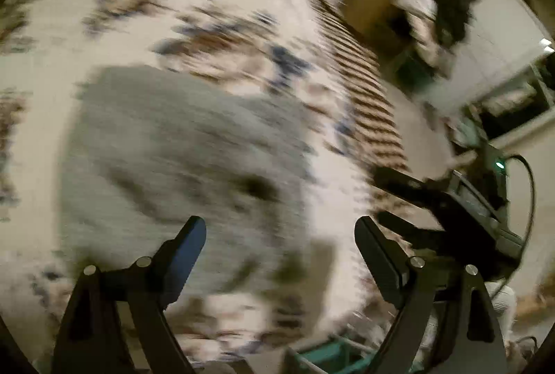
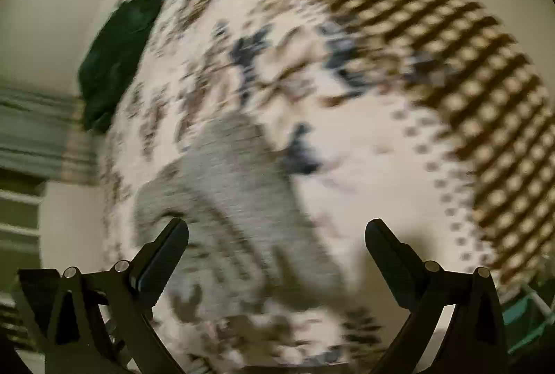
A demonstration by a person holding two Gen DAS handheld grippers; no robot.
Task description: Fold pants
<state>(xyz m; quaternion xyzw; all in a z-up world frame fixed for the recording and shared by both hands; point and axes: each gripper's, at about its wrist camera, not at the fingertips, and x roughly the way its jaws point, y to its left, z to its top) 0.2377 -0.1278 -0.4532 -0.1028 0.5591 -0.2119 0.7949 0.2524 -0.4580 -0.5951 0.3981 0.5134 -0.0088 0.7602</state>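
Both views are motion-blurred. The grey pants [image 1: 180,159] lie in a folded heap on a white bedcover with a brown and blue pattern [image 1: 173,20]. My left gripper [image 1: 279,228] is open and empty, above the near edge of the pants. In the right wrist view the pants [image 2: 236,187] run from the centre down toward the fingers. My right gripper [image 2: 275,232] is open and empty above their near end. The right gripper also shows in the left wrist view [image 1: 451,200], at the right beside the bed.
A dark green garment [image 2: 118,58] lies at the bed's far left edge. A brown checked border [image 2: 485,79] runs along the bed's right side. A brown box [image 1: 367,10] and shelves [image 1: 513,96] stand beyond the bed. A teal frame [image 1: 329,356] sits below.
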